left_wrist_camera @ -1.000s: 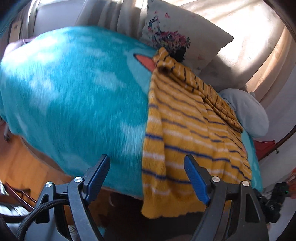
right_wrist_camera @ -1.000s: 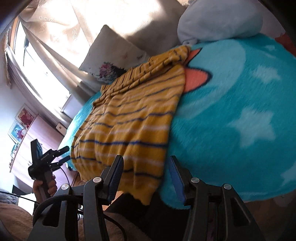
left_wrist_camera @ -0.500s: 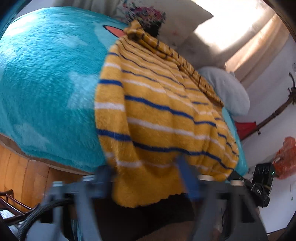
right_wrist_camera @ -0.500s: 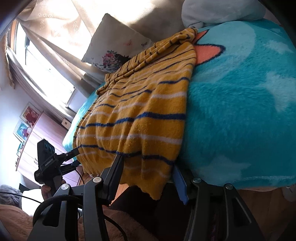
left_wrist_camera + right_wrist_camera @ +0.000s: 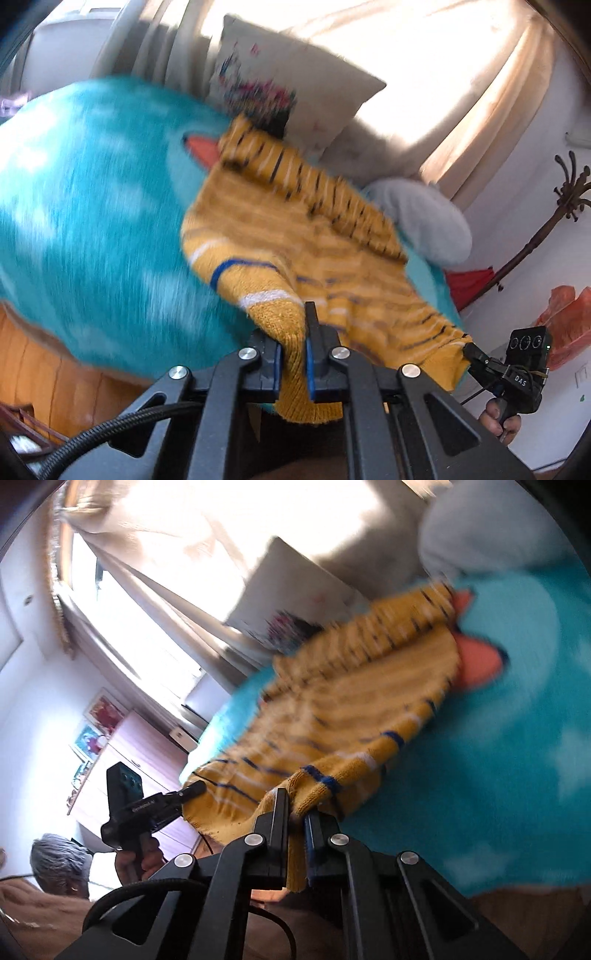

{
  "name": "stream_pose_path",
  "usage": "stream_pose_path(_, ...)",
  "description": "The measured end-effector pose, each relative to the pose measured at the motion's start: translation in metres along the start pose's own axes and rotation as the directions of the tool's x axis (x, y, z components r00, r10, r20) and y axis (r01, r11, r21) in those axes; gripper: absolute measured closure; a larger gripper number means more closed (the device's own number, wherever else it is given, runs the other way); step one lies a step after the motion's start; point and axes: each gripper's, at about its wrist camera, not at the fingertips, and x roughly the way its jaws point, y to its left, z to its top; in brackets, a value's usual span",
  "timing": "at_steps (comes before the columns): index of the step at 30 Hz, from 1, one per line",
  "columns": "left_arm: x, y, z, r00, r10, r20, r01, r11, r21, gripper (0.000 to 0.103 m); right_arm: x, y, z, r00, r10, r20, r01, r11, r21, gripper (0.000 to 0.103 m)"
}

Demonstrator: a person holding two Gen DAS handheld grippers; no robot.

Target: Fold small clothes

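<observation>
A yellow knit sweater with blue and white stripes lies on a turquoise fleece blanket over the bed. My left gripper is shut on the sweater's near hem corner and lifts it off the blanket. My right gripper is shut on the other hem corner of the sweater, also raised. Each gripper shows in the other's view, the right one and the left one, pinching the hem. The far end of the sweater still rests on the blanket.
A flowered white pillow and a grey pillow lie at the head of the bed before curtains. A coat stand stands to the right. A wooden dresser and the wooden floor lie beside the bed.
Both grippers moved in over the hanging hem, closed on its two corners, and lifted the hem up and forward over the blanket.
</observation>
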Motion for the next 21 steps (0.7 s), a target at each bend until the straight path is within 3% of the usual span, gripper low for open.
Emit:
stream_pose_path(5,0.011,-0.011,0.068,0.997,-0.013,0.073,0.013,1.000,0.001,0.094,0.008,0.018,0.056,0.998,-0.008,0.059,0.011,0.998,-0.061,0.096)
stream_pose_path(8,0.029,-0.018,0.106,0.995,0.016,0.099,-0.018,1.000,0.022,0.094,0.024,0.020,0.097,0.996,-0.017,0.087,0.023,0.997,-0.070,0.096)
stream_pose_path(15,0.120,-0.021,0.179,0.997,0.065,0.050,-0.066,0.997,0.035,0.094,0.070,-0.008,0.172,0.992,-0.090,0.094,0.092,0.996,-0.016,0.096)
stream_pose_path(21,0.195,0.000,0.201,0.990,0.136,-0.027,-0.136,0.991,-0.001,0.094,0.120,-0.064,0.215,0.982,-0.179,0.055,0.173,0.980,0.093,0.096)
